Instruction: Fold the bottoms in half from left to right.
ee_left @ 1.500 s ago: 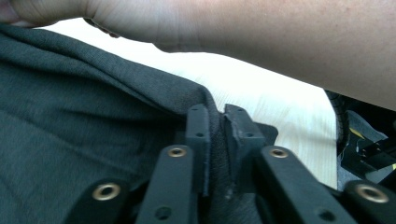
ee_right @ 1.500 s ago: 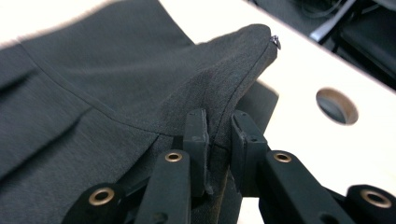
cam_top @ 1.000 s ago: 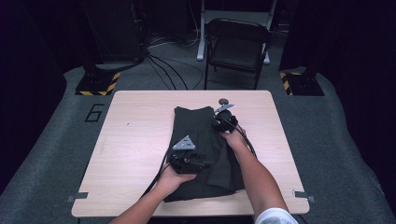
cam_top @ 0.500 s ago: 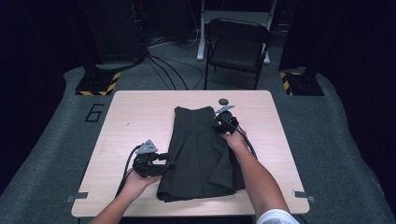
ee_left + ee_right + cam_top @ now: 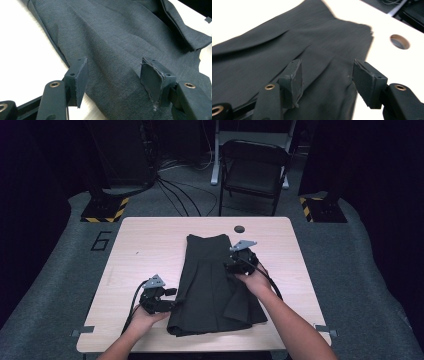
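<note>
light: table lit, surroundings dark | glare: tabletop overexposed | blur: right gripper view

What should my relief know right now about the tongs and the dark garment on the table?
Left tongs: open, jaws just widened, at the near left edge of the dark grey pleated fabric garment, nothing gripped.
Right tongs: open, jaws just widened, over the garment's right side, nothing gripped.
Garment lies lengthwise on the light wooden table, right side folded inward.
Left: any further folding.
</note>
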`<state>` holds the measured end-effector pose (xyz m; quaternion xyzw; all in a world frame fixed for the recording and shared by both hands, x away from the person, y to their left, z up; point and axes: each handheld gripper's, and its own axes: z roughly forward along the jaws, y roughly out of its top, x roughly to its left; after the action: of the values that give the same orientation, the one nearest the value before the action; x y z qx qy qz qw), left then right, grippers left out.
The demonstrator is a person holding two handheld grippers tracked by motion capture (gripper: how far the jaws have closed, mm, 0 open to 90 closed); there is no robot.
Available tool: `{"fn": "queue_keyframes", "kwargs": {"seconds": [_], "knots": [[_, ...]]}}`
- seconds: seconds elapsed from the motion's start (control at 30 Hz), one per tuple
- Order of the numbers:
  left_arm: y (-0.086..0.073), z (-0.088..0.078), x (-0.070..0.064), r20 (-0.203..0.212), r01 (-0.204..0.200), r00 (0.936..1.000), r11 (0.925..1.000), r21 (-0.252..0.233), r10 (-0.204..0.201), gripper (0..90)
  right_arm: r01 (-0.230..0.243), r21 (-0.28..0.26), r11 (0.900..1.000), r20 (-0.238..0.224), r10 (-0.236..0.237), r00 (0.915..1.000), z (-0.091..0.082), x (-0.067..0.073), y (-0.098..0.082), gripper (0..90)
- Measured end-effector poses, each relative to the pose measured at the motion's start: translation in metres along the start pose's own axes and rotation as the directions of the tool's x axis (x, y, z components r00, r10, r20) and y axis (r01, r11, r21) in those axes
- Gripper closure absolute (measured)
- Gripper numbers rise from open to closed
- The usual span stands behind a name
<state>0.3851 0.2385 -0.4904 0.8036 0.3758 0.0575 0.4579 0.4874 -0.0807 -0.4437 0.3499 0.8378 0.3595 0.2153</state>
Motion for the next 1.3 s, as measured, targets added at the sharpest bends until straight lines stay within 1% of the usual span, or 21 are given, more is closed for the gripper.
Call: {"fn": "queue_keyframes", "kwargs": {"seconds": [0.1, 0.13, 0.2, 0.23, 0.33, 0.37, 0.4, 0.47, 0.5, 0.57, 0.63, 0.7, 0.77, 0.87, 0.9, 0.93, 1.0, 1.1, 1.13, 1.17, 1.3], "knots": [[0.000, 0.001, 0.003, 0.004, 0.004, 1.0000, 1.0000, 0.007, -0.004, 39.2, 0.023, -0.005, 1.000, -0.016, -0.023, 0.9996, -0.012, 0.017, -0.011, 40.3], [0.000, 0.002, 0.004, 0.005, 0.015, 0.9999, 0.9998, 0.013, -0.015, 39.1, 0.053, -0.014, 0.998, -0.016, -0.054, 0.9984, -0.016, 0.021, -0.015, 40.4], [0.000, 0.002, 0.005, 0.007, 0.014, 0.9999, 0.9998, 0.013, -0.014, 39.1, 0.065, -0.009, 0.998, -0.015, -0.065, 0.9978, -0.019, 0.025, -0.019, 40.3], [0.000, 0.003, 0.005, 0.005, 0.010, 0.9999, 0.9999, 0.014, -0.011, 39.1, 0.083, 0.002, 0.997, 0.002, -0.083, 0.9966, -0.025, 0.032, -0.029, 39.3], [0.001, 0.004, 0.005, 0.003, 0.014, 0.9999, 0.9999, 0.009, -0.014, 39.1, 0.102, 0.014, 0.995, 0.036, -0.103, 0.9941, -0.031, 0.035, -0.040, 38.7], [0.001, 0.005, 0.005, 0.000, 0.013, 0.9999, 0.9999, 0.008, -0.013, 39.1, 0.104, 0.032, 0.994, 0.039, -0.105, 0.9937, -0.036, 0.034, -0.049, 38.4], [0.001, 0.005, 0.005, 0.000, 0.013, 0.9999, 0.9999, 0.008, -0.013, 39.1, 0.104, 0.032, 0.994, 0.039, -0.105, 0.9937, -0.036, 0.034, -0.049, 38.4], [0.002, 0.007, 0.005, -0.001, 0.010, 1.0000, 0.9999, 0.006, -0.010, 39.1, 0.092, 0.068, 0.993, 0.044, -0.095, 0.9945, -0.040, 0.028, -0.063, 38.2], [0.003, 0.008, 0.005, -0.009, 0.019, 0.9998, 0.9998, -0.010, -0.020, 39.2, 0.081, 0.078, 0.994, 0.052, -0.085, 0.9950, -0.041, 0.025, -0.067, 38.1], [0.005, 0.006, 0.006, -0.003, 0.019, 0.9998, 0.9998, -0.004, -0.019, 39.2, 0.079, 0.082, 0.993, 0.050, -0.083, 0.9953, -0.042, 0.020, -0.071, 37.8], [0.007, 0.003, 0.008, -0.008, 0.015, 0.9999, 0.9997, -0.017, -0.015, 39.3, 0.015, 0.066, 0.998, 0.060, -0.019, 0.9980, -0.047, 0.007, -0.081, 37.8], [0.007, 0.003, 0.009, -0.010, 0.028, 0.9996, 0.9994, -0.020, -0.028, 39.3, -0.005, 0.059, 0.998, 0.064, 0.001, 0.9980, -0.048, 0.003, -0.084, 37.7], [0.007, 0.002, 0.012, -0.014, 0.017, 0.9998, 0.9998, -0.014, -0.017, 39.2, -0.059, 0.048, 0.997, 0.077, 0.055, 0.9955, -0.054, -0.008, -0.092, 37.7], [0.007, 0.003, 0.011, -0.012, 0.017, 0.9998, 0.9997, -0.016, -0.018, 39.2, -0.082, 0.033, 0.996, 0.080, 0.079, 0.9936, -0.058, -0.014, -0.097, 37.7], [0.007, 0.003, 0.011, -0.012, 0.025, 0.9996, 0.9995, -0.017, -0.025, 39.3, -0.119, 0.017, 0.993, 0.077, 0.117, 0.9901, -0.065, -0.019, -0.101, 37.7], [0.007, 0.003, 0.010, -0.013, 0.028, 0.9995, 0.9995, -0.018, -0.028, 39.3, -0.119, 0.017, 0.993, 0.077, 0.117, 0.9901, -0.065, -0.019, -0.101, 37.7], [0.007, 0.004, 0.011, -0.013, 0.024, 0.9996, 0.9996, -0.016, -0.024, 39.2, -0.159, -0.022, 0.987, 0.072, 0.160, 0.9845, -0.074, -0.025, -0.105, 37.7], [0.007, 0.005, 0.013, -0.024, 0.024, 0.9994, 0.9995, -0.022, -0.024, 39.2, -0.180, -0.040, 0.983, 0.072, 0.182, 0.9806, -0.079, -0.027, -0.106, 37.6], [0.008, 0.005, 0.014, -0.023, 0.021, 0.9995, 0.9997, -0.015, -0.021, 39.2, -0.190, -0.050, 0.981, 0.065, 0.193, 0.9790, -0.080, -0.028, -0.107, 37.6], [0.008, 0.007, 0.014, -0.012, 0.035, 0.9993, 0.9992, -0.017, -0.036, 39.0, -0.214, -0.063, 0.975, 0.023, 0.216, 0.9762, -0.083, -0.028, -0.107, 37.6], [0.009, 0.009, 0.014, -0.013, 0.031, 0.9994, 0.9995, -0.010, -0.031, 38.7, -0.217, -0.065, 0.974, -0.021, 0.216, 0.9762, -0.086, -0.020, -0.104, 37.6]]}}
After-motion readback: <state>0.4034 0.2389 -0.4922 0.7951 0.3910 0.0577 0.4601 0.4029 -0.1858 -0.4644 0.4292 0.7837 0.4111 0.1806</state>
